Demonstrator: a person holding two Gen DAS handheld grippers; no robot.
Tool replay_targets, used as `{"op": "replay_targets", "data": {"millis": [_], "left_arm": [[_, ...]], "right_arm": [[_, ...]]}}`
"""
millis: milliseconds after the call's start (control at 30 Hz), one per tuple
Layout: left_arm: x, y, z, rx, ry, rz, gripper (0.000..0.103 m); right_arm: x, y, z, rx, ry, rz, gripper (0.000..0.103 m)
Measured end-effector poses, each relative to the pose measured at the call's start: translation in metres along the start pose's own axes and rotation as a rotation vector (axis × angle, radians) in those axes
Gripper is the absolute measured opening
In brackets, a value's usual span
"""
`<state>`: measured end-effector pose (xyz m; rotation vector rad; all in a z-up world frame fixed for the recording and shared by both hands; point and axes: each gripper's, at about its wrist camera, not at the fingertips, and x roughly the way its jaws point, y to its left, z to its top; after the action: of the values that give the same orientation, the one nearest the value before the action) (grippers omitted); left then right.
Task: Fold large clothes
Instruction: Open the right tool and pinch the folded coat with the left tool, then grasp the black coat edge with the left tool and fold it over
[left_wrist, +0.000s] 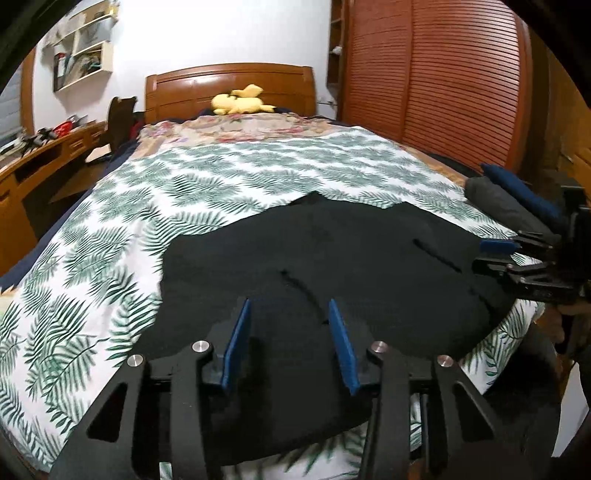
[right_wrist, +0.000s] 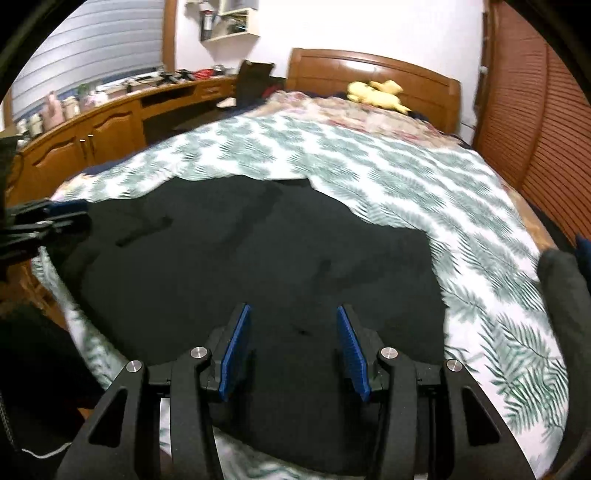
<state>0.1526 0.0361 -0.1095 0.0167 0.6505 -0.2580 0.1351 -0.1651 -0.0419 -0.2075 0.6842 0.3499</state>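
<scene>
no brand, label or legible writing is to be made out on anything in either view.

a black garment (left_wrist: 314, 258) is spread flat on a leaf-print bedcover (left_wrist: 229, 170), at the near end of the bed. in the left wrist view the left gripper (left_wrist: 291, 343) is held just above the garment's near part, its blue-padded jaws parted, with nothing but dark cloth seen through the gap; whether the pads touch the cloth cannot be told. the right gripper (left_wrist: 517, 254) is seen at the right edge of that view, over the garment's right side, its jaws likewise spread and empty.

in the right wrist view the same garment (right_wrist: 258, 258) fills the middle, and the right gripper (right_wrist: 295, 354) is poised over its near edge with the jaws apart and nothing between them. the left gripper (right_wrist: 55, 218) shows at the left border, by the garment's left side.

a rolled dark grey item (left_wrist: 506, 206) with a blue one beside it lies on the bedcover, to the right of the garment. a yellow plush toy (left_wrist: 240, 100) rests against the wooden headboard (left_wrist: 229, 83). a wooden desk (right_wrist: 110, 122) runs along the left wall, and a slatted wardrobe (left_wrist: 436, 74) stands on the right.
</scene>
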Motion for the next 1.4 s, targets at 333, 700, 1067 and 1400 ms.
{"op": "replay_targets", "data": {"millis": [333, 700, 1067, 1400], "left_arm": [[-0.012, 0.026, -0.01, -0.04, -0.008, 0.067, 0.045], [-0.004, 0.07, -0.047, -0.177, 0.104, 0.152, 0.051], [0.014, 0.069, -0.056, -0.194, 0.172, 0.149, 0.055], [0.004, 0.059, -0.069, -0.216, 0.176, 0.108, 0.055]], "right_arm": [[0.039, 0.053, 0.011, -0.05, 0.045, 0.147, 0.05], [0.077, 0.052, -0.005, -0.041, 0.082, 0.174, 0.05], [0.063, 0.047, -0.022, -0.033, 0.058, 0.18, 0.05], [0.065, 0.045, -0.025, -0.029, 0.047, 0.192, 0.051]]}}
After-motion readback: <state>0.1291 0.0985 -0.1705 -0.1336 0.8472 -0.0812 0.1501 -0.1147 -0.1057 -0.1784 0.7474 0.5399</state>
